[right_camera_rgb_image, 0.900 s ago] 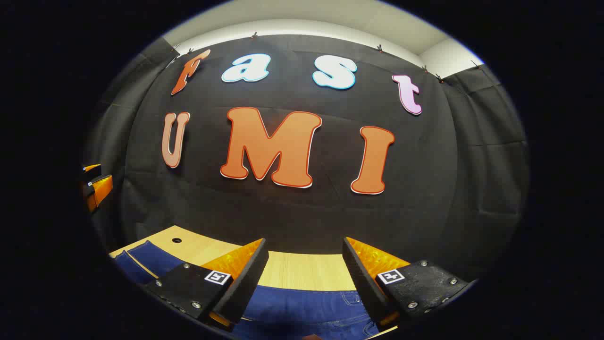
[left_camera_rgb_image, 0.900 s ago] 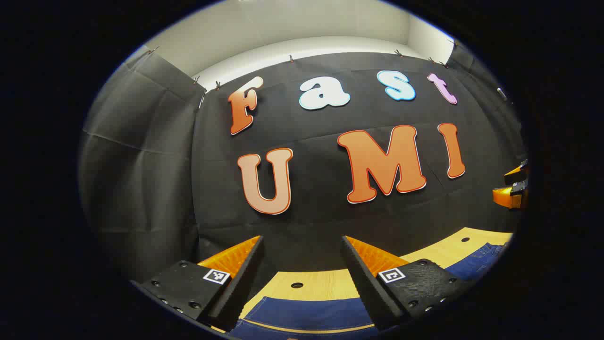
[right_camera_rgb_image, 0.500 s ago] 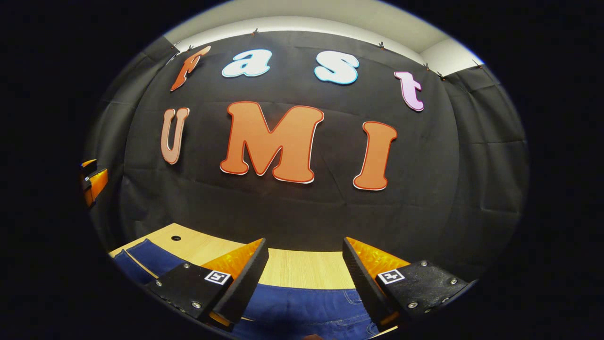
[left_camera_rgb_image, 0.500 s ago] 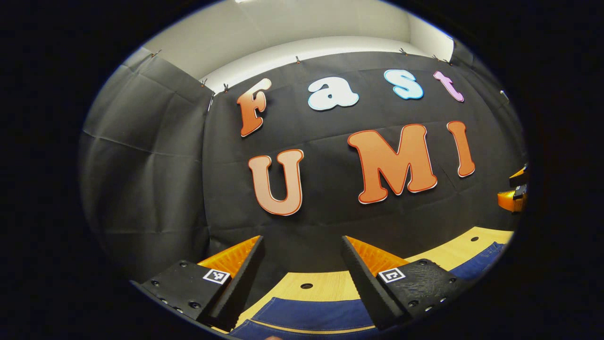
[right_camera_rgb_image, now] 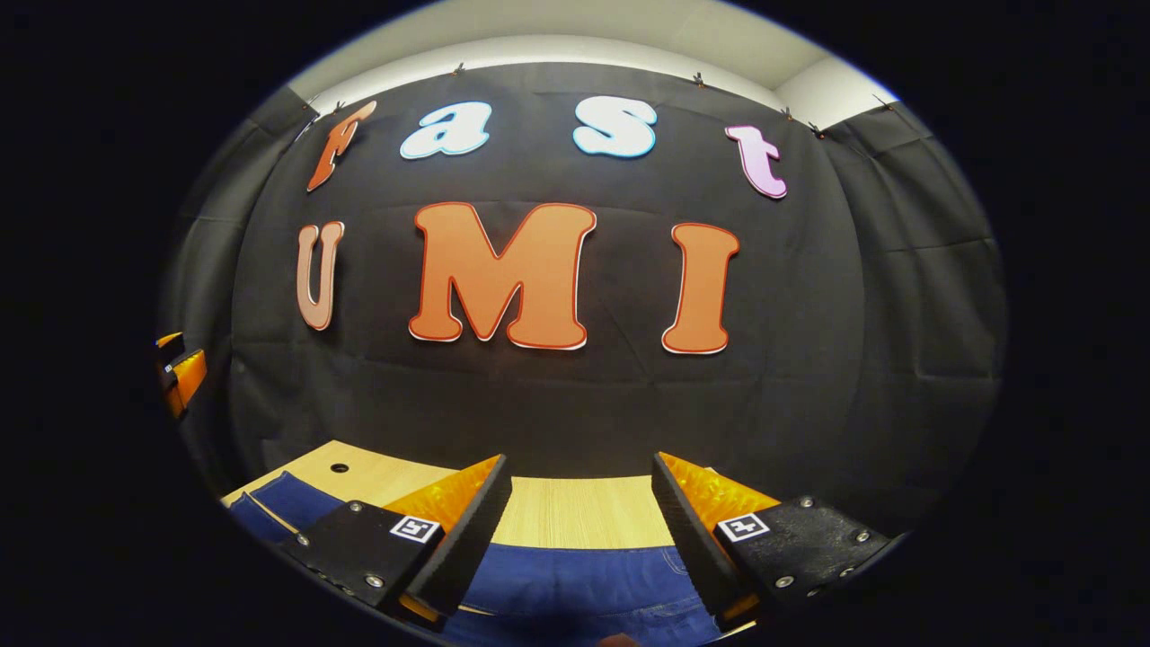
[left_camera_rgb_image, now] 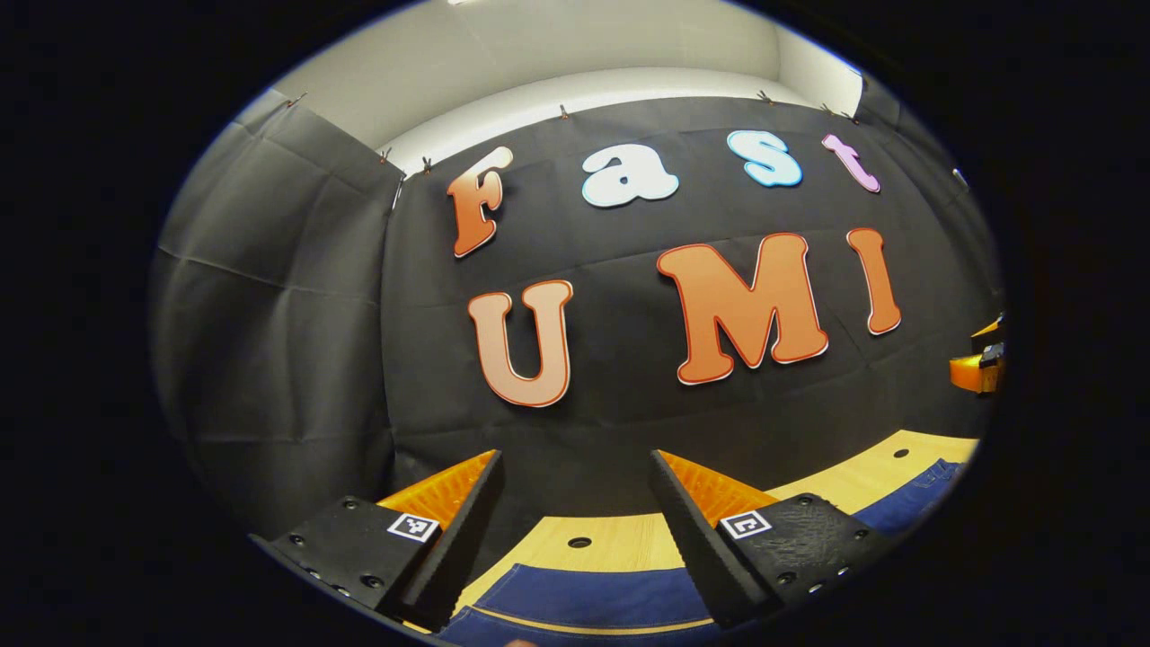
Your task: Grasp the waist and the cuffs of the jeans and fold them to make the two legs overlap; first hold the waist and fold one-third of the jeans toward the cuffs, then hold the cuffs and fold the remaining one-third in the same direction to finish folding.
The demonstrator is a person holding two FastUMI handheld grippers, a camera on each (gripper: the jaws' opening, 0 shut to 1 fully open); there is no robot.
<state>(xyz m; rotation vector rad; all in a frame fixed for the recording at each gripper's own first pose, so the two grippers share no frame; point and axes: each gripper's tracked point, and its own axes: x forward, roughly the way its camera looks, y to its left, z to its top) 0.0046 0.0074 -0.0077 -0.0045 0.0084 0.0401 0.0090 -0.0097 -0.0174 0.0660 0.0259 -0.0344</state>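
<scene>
Hovering, seemingly, above jeans (left_camera_rgb_image: 593, 598): spread jaws

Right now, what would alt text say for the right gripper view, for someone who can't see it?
The right gripper, fingers spread open and holding nothing, hovers above blue jeans lying on a light wooden table. Black cloth hangs behind, and the other gripper shows at far left.

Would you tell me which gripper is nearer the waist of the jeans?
Right. The right gripper hovers open over the jeans at the waist stitching; the left gripper hovers open over a leg, farther along.
</scene>
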